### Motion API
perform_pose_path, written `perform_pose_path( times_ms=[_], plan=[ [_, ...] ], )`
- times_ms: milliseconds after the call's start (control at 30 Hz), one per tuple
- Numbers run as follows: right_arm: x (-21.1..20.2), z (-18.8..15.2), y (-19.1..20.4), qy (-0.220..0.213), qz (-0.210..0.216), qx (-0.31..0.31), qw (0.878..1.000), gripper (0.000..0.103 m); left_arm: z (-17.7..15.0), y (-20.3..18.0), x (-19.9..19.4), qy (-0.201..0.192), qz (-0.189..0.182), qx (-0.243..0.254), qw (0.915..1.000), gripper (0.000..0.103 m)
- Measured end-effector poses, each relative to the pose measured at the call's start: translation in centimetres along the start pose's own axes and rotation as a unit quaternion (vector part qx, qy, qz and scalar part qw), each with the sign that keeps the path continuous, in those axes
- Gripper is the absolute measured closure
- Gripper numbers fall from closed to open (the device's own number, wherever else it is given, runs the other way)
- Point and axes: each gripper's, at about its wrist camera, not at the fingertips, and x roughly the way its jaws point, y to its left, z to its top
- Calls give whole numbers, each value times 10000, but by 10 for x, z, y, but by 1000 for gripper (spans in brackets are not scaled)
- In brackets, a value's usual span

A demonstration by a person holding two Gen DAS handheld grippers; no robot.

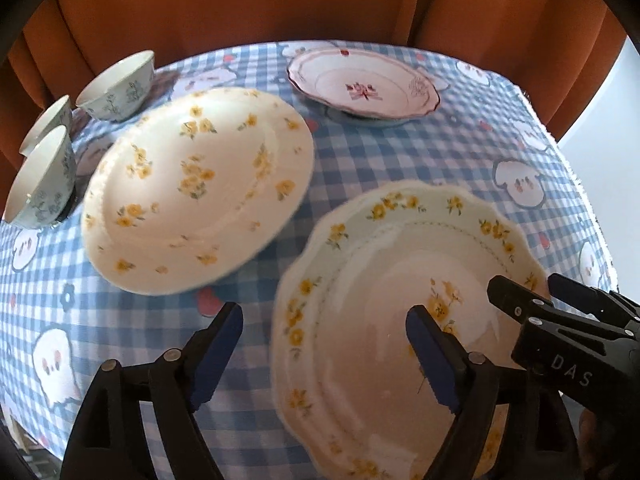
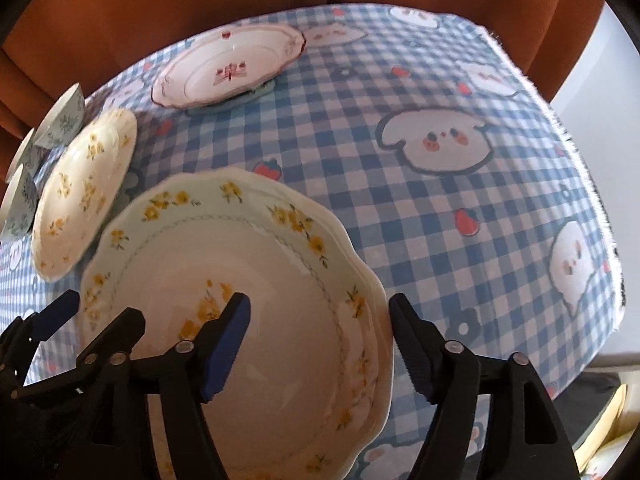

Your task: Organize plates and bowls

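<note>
Left gripper (image 1: 324, 340): pointing steeply down, jaws wide, straddling the scalloped plate's (image 1: 384, 320) left rim, gripping nothing.
Right gripper (image 2: 320, 332): jaws wide across its right rim.
Scalloped plate: on the tablecloth (image 2: 460, 208), near edge cut off.
Bowls (image 1: 116, 84): far left, partly cropped.

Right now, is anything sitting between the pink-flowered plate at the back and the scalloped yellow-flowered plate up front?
No. In the right wrist view, only bare checked tablecloth lies between the pink-flowered plate and the scalloped plate.

blue checked tablecloth (image 2: 400, 216) | orange curtain (image 1: 240, 4) behind table
</note>
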Motion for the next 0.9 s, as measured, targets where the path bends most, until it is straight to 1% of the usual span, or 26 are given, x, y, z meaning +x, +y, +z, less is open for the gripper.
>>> perform_pose_path(
  times_ms=[67,233,567,733,900],
  plan=[
    [-8,-1,3,-91,-52,19,9999,23,1,6,-7,-82,1,50,10000,15],
    [-25,-4,19,-258,-125,63,9996,22,2,24,-20,-229,-22,121,9997,13],
    [-45,-9,69,-555,-78,45,9984,22,6,73,-40,-376,24,59,9993,10],
    [-49,-3,95,-678,46,-44,9977,22,16,101,-42,-405,119,-70,9991,10],
    [-46,13,121,-798,133,-81,9967,22,32,124,-39,-475,290,-148,9983,10]
  ],
)
